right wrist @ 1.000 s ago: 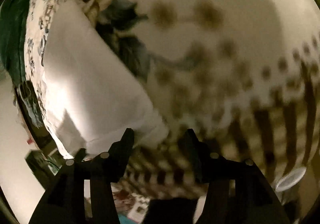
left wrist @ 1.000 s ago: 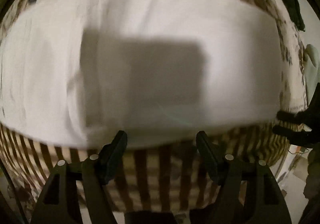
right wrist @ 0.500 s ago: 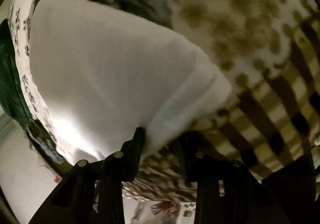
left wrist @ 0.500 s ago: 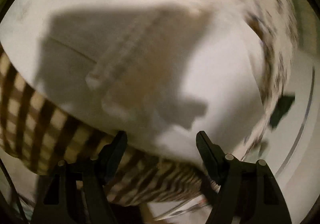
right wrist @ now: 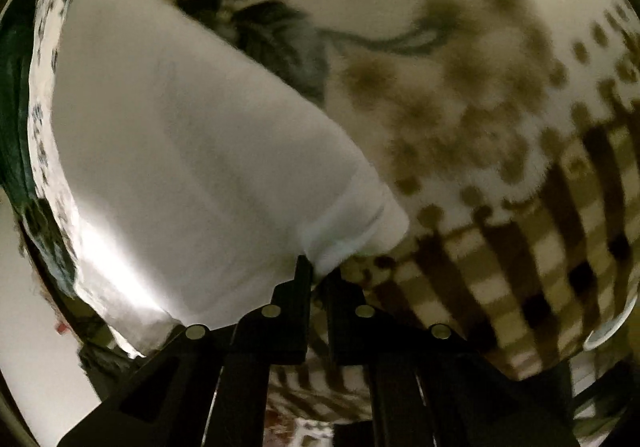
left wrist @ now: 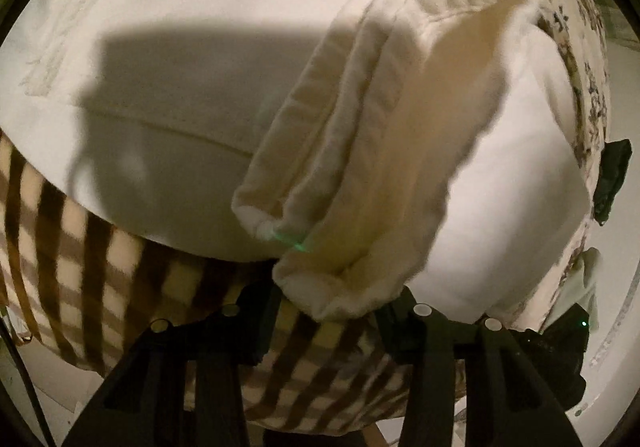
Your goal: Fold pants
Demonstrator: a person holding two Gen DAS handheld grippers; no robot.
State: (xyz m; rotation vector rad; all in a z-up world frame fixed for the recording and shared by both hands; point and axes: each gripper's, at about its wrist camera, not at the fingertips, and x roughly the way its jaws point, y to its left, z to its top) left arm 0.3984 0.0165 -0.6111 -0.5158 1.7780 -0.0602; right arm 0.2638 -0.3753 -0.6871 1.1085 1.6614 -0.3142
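Checked and floral bedding fills the background of both views, and on it lie the white pants [left wrist: 192, 59], spread across the upper left and centre of my left wrist view. A thick hemmed edge of them, what looks like the waistband or a cuff [left wrist: 340, 183], is turned up and runs from the upper right of that frame down toward my left gripper [left wrist: 332, 311]. That gripper stands wide open; the lower end of the raised edge sits between the finger tips, but neither finger presses on it, so it holds nothing.

Over in the right wrist view, the pants [right wrist: 192, 167] fill the left and centre of the frame, with one corner [right wrist: 356, 223] pointing to the lower middle. My right gripper [right wrist: 318, 275] is nearly closed there, its fingers drawn close with only a narrow slit, pinching the cloth at that corner.

Around the garment, the brown checked blanket [left wrist: 100, 255] lies at the lower left of the left view, and the flowered cover [right wrist: 420, 47] takes the upper right of the right view. A dark object [left wrist: 612, 179] sits at the right edge of the left view; I cannot tell what it is.

I judge this to be the grasping step before a fold: one corner is taken, the other not. Next I need to close my left gripper on the raised edge, then lift both ends together and evenly.
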